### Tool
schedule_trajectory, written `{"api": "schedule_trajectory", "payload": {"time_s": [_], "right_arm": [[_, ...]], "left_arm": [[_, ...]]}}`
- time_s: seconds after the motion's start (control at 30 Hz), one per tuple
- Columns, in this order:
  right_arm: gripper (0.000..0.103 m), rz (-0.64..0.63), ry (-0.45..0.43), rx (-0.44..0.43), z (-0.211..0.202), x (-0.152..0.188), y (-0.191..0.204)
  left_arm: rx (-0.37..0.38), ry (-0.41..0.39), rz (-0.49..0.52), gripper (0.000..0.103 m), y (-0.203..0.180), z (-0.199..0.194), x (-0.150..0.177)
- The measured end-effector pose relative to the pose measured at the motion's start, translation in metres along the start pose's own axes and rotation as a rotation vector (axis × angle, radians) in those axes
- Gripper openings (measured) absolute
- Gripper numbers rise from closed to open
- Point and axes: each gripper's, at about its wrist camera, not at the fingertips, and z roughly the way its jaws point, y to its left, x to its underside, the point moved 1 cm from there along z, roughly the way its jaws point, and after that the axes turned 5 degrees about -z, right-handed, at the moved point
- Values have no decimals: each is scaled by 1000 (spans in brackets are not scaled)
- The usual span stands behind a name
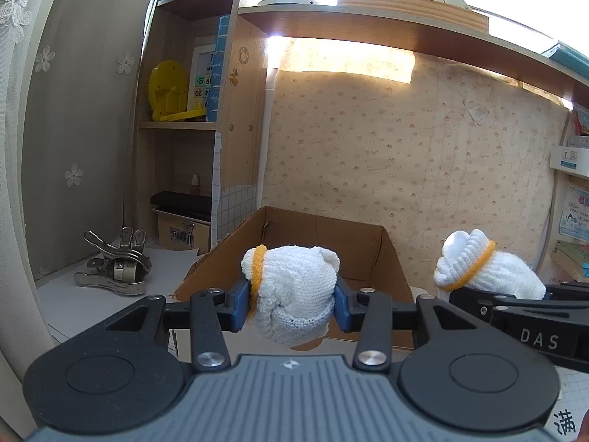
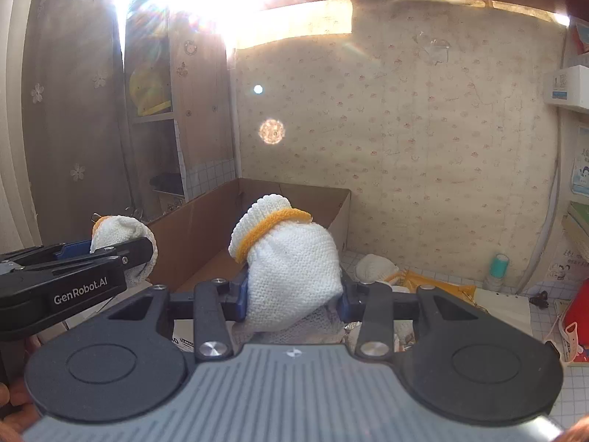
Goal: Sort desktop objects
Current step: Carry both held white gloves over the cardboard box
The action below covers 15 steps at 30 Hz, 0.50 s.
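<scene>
So I've got the big cardboard box [image 1: 331,246] sitting open right ahead of both grippers, against the wallpapered back wall, and that's where I figure these bundles belong. Biggest worry is the box itself: it's light, flaps up, and if I come in low I'd probably bump the near wall and shove the whole thing back or sideways.

Left gripper [image 1: 291,304] has its blue pads clamped on a balled-up white glove with the yellow cuff [image 1: 294,287], held up just in front of the box's near edge. Right gripper [image 2: 292,294] is squeezed on a second white glove bundle [image 2: 291,269] the same way, off to the right and close alongside. The two rigs are near enough that they could clip each other if I swing both in at once, so I'd go one at a time.

Knit is squishy, so a bundle may cling to a pad on release, or unroll and drape over the rim.

Smaller stuff: the metal clips [image 1: 116,267] left of the box could snag me, and another glove [image 2: 375,267] lies on the desk to the right.
</scene>
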Motion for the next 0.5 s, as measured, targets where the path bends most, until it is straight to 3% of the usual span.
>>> {"api": "schedule_trajectory", "payload": {"time_s": [0.5], "right_arm": [[42, -29, 25, -47, 40, -14, 22]], "left_arm": [[-19, -1, -1, 46, 15, 22, -8]]}}
